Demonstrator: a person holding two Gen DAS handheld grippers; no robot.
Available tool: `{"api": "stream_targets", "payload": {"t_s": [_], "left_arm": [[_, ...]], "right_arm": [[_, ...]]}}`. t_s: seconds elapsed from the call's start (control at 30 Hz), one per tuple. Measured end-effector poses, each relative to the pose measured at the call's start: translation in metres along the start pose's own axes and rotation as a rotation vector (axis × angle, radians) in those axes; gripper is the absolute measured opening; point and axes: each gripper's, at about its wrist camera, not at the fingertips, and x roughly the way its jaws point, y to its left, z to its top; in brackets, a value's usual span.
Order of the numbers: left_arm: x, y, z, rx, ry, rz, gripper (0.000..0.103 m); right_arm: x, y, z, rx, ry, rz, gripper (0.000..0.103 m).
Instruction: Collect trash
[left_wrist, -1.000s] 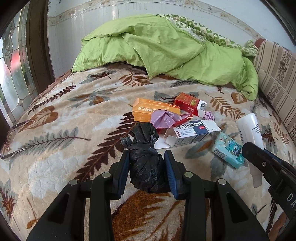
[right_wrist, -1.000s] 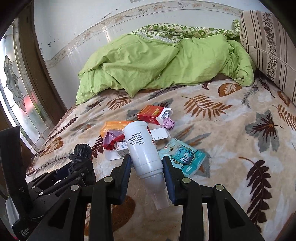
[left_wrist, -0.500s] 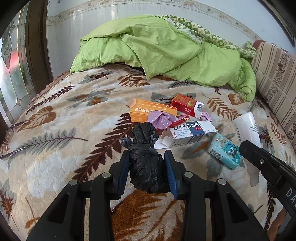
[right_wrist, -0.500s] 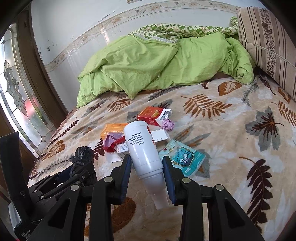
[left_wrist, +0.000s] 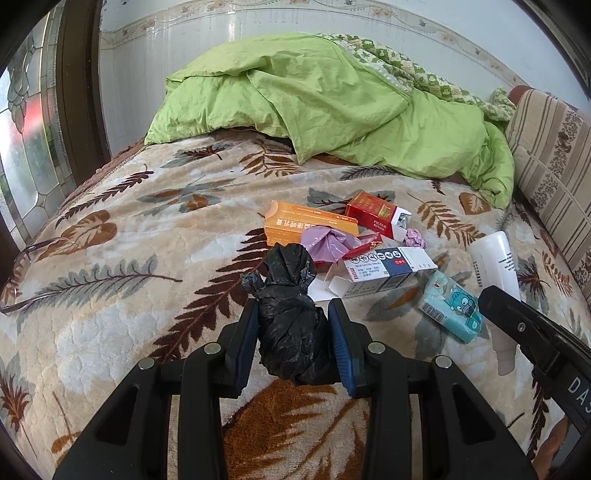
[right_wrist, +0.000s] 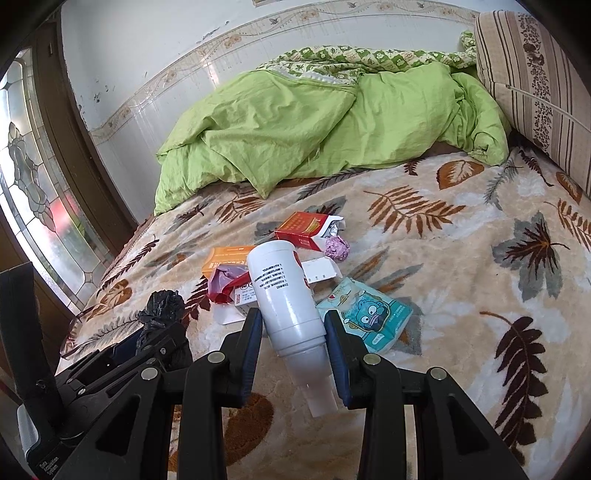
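My left gripper (left_wrist: 292, 326) is shut on a knotted black plastic bag (left_wrist: 291, 317), held above the bed. My right gripper (right_wrist: 293, 330) is shut on a white bottle (right_wrist: 284, 295), cap end pointing down toward me. The bottle (left_wrist: 495, 266) and right gripper also show at the right of the left wrist view. On the blanket lie an orange box (left_wrist: 306, 223), a red cigarette box (left_wrist: 376, 214), a white and blue box (left_wrist: 384, 271), a purple wrapper (left_wrist: 327, 242), a crumpled purple ball (left_wrist: 415, 236) and a teal tissue pack (left_wrist: 452, 308).
A rumpled green duvet (left_wrist: 332, 99) lies at the back of the bed. A striped cushion (left_wrist: 550, 162) stands at the right. A stained-glass window (left_wrist: 26, 122) and dark wooden frame are at the left. The leaf-patterned blanket (left_wrist: 110, 258) covers the bed.
Both grippers have lifted a little and drawn back from the trash pile, keeping the black bag and the white bottle held. The items on the blanket have not moved.
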Motion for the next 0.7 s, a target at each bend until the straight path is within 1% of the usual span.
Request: {"api": "stream_targets", "payload": {"t_s": [0.43, 0.7], "left_arm": [[0.000, 0.012, 0.002, -0.045, -0.016, 0.042, 0.036], [0.000, 0.014, 0.003, -0.050, -0.017, 0.050, 0.036]], "right_arm": [[0.000, -0.001, 0.000, 0.000, 0.001, 0.001, 0.037], [0.000, -0.001, 0.000, -0.001, 0.001, 0.000, 0.037]]}}
